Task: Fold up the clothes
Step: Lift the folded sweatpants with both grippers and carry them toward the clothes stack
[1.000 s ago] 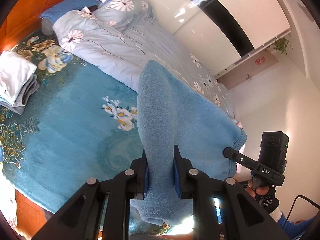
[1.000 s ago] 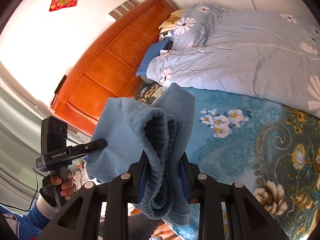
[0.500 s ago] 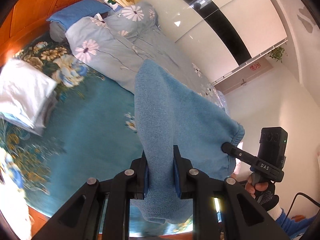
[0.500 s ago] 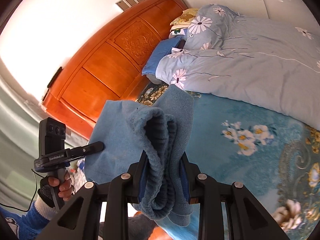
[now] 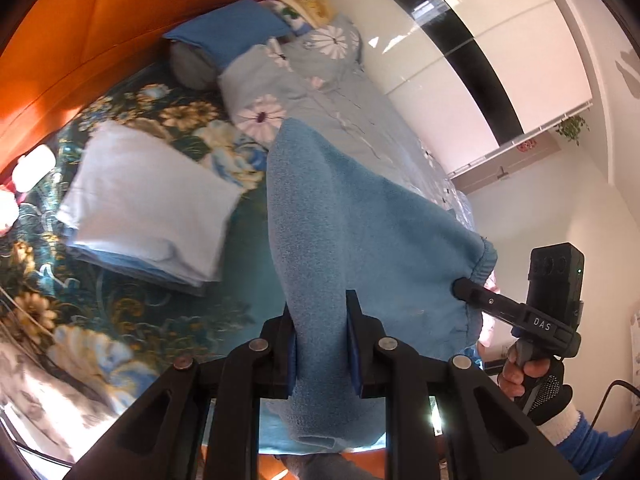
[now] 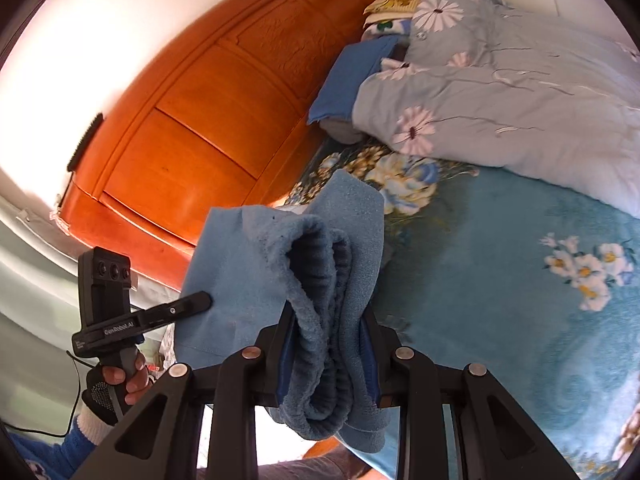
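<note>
Bed [image 5: 132, 320] under a teal floral cover, filling most of both views; orange wooden headboard [image 6: 208, 120] at ten o'clock in the right wrist view. Pale blue daisy-print quilt [image 6: 520, 92] bunched from twelve to three o'clock along the far side of the bed, blue pillow [image 5: 232, 36] at its head end. Fuzzy blue garment [image 5: 352, 232], folded over on itself, hung in the air above the bed, stretched between both tools and not resting on the cover. Stack of folded pale clothes [image 5: 148, 208] lay on the bed at nine o'clock of the garment in the left wrist view, apart from it. Left tool [image 5: 320, 340] clamped tight on one end of the garment, cloth squeezed between the blue pads and spilling out below at six o'clock. Right tool [image 6: 326, 344] likewise closed on the other end, several thick layers with ribbed hem bunched between its pads. Opposite tool seen in each view, gripped by a gloved hand [image 5: 536, 384] with blue sleeve at four o'clock, tip buried in the garment's edge.
</note>
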